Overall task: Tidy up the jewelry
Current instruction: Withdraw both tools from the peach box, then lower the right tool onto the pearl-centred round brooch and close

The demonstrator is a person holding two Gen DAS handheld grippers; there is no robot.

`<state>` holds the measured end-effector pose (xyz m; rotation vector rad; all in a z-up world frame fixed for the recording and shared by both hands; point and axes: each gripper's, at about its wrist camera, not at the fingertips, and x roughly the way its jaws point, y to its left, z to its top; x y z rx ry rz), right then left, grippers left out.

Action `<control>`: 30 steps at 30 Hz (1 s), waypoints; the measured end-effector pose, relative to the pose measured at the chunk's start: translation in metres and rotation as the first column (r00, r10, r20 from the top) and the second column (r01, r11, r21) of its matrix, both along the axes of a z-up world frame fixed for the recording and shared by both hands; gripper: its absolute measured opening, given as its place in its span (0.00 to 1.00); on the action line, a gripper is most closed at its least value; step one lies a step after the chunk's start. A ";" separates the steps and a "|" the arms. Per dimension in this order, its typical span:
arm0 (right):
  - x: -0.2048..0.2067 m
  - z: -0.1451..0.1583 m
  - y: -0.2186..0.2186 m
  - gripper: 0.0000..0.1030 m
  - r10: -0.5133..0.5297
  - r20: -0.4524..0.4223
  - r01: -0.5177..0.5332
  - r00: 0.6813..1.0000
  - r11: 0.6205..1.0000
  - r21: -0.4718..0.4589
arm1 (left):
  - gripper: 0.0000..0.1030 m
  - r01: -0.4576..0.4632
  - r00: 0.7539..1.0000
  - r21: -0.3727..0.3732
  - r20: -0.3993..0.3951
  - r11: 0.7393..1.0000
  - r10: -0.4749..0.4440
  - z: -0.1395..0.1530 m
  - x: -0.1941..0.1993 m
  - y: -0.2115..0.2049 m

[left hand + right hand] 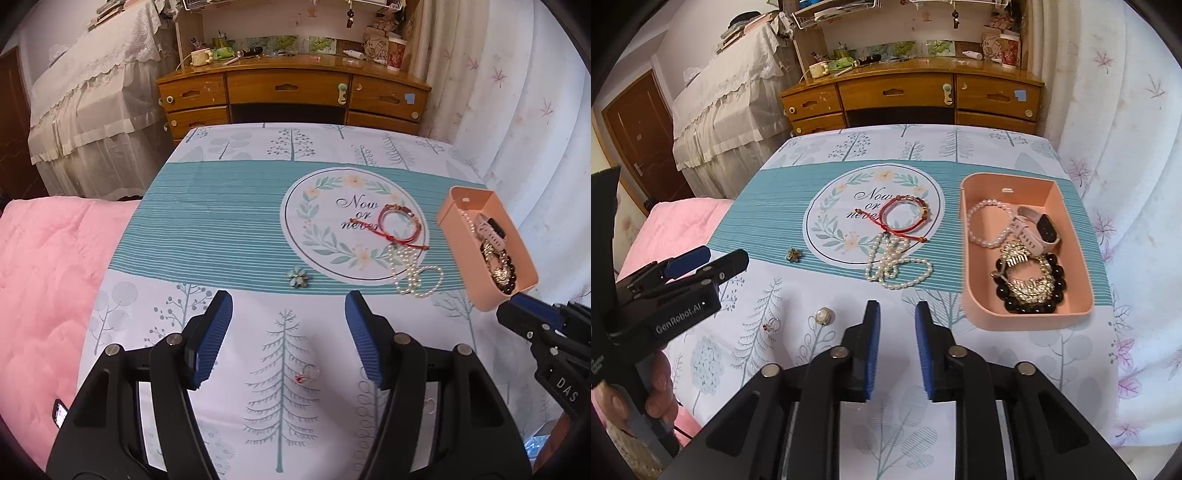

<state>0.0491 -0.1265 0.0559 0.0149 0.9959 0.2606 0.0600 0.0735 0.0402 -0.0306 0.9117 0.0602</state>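
A pink tray [971, 291] on the right of the table holds a pearl bracelet [988, 221], a pink smartwatch [1039, 230], gold hair combs and a black bead bracelet [1030, 295]. It also shows in the left wrist view [452, 221]. On the cloth lie a red cord bracelet [903, 214], a pearl necklace [894, 267], a small flower brooch [794, 254], a pearl ring [824, 316] and a thin ring with a red stone [772, 325]. My left gripper [288, 314] is open above the thin ring [306, 374]. My right gripper [895, 317] is open and empty, left of the tray's near corner.
The table has a white and teal tree-print cloth [886, 424]. A pink quilt [40, 280] lies to the left. A wooden desk [291, 92] with clutter stands beyond the far edge. A white curtain [1126, 147] hangs along the right.
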 end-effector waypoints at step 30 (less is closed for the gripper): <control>0.045 -0.060 0.037 0.21 0.033 -0.130 -0.035 0.991 0.999 -0.013 | 0.59 0.004 0.990 0.035 -0.138 0.999 0.000 -0.063 0.033 0.020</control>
